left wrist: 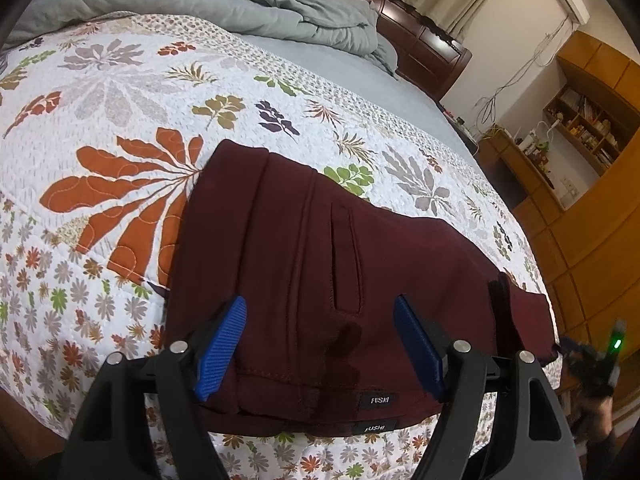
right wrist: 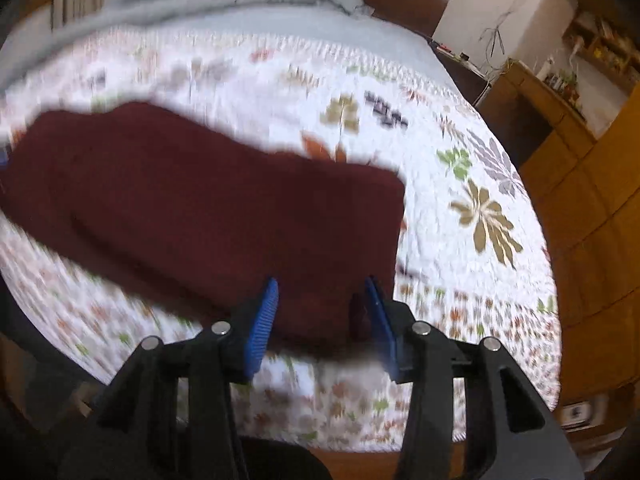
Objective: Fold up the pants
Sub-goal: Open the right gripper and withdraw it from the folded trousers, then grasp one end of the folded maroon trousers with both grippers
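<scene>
Bedroom with a floral quilt (left wrist: 120, 128) over the bed, grey duvet (left wrist: 248, 4) bunched by the dark headboard (left wrist: 424, 40), wooden shelves (left wrist: 588, 120) to the right. Left tool (left wrist: 320, 308) spread wide, holding nothing, above the waist end of the folded maroon pants (left wrist: 280, 260). Right tool (right wrist: 322, 284) partly spread, nothing gripped, over the pants' near right corner; view blurred. Pants flat on the quilt, near the bed's front edge.

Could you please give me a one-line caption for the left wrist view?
Open left gripper poised over folded maroon pants lying on a floral quilt.
</scene>
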`<action>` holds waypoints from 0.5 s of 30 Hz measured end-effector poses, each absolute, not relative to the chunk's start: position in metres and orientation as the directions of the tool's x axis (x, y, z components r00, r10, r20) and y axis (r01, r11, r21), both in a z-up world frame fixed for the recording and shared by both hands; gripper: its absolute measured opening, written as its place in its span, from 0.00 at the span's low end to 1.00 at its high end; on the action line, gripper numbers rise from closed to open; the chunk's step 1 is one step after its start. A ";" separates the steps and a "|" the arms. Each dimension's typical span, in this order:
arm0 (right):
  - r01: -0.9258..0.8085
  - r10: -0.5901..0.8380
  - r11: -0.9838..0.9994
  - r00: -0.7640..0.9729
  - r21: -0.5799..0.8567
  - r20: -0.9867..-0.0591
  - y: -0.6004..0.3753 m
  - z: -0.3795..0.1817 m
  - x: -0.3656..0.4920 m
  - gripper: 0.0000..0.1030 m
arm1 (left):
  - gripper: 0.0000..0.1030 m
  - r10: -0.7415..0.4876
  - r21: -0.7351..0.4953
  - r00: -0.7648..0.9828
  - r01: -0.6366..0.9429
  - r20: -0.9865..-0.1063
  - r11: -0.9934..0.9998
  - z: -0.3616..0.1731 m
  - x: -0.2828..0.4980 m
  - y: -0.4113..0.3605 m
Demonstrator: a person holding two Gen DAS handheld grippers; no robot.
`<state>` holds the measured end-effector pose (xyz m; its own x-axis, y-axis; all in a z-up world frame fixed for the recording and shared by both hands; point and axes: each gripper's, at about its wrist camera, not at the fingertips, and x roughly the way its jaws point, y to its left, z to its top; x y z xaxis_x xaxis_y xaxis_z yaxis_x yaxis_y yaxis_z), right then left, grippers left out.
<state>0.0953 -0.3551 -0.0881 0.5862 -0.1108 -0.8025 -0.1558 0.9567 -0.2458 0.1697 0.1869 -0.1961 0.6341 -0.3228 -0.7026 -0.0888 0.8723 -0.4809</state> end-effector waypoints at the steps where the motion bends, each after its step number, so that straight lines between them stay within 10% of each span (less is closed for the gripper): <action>1: -0.145 -0.093 0.965 0.592 -0.219 -0.801 -0.361 -0.083 0.104 0.47 | 0.74 -0.323 -0.481 0.635 -0.088 -0.702 0.872 -0.196 0.170 0.187; 15: -0.117 -0.015 0.989 0.550 -0.095 -0.835 -0.364 -0.080 0.181 0.50 | 0.74 -0.283 -0.507 0.686 -0.145 -0.671 0.850 -0.172 0.126 0.182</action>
<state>0.1810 -0.3639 -0.0804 0.5499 -0.0155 -0.8351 -0.1166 0.9886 -0.0951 0.1265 0.1822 -0.1719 0.6856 -0.2829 -0.6707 -0.1451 0.8498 -0.5068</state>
